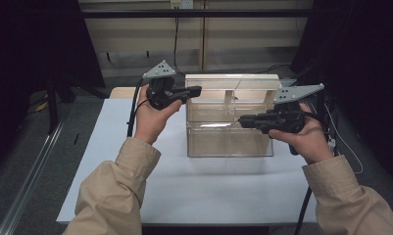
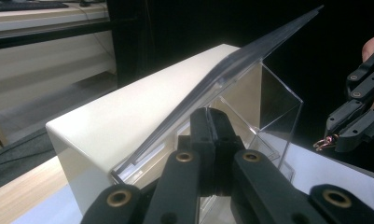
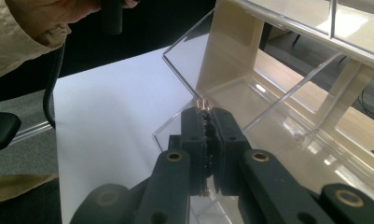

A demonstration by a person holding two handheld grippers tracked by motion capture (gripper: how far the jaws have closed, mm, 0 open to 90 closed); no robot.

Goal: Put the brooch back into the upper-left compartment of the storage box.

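A clear acrylic box with a cream back stands at the middle of the white table. My left gripper is at the box's upper left corner and points right. Its jaws are shut, and its tip lies just under the edge of the tilted clear lid; I cannot tell whether it touches the lid. My right gripper points left over the box's open top. It is shut on a small coppery chain-like piece, which also pokes out of its tip in the left gripper view.
The cream back wall and clear dividers bound the box's compartments. Bare white table lies left of and in front of the box. Dark curtains and a wooden wall panel stand behind the table. Cables trail from both grippers.
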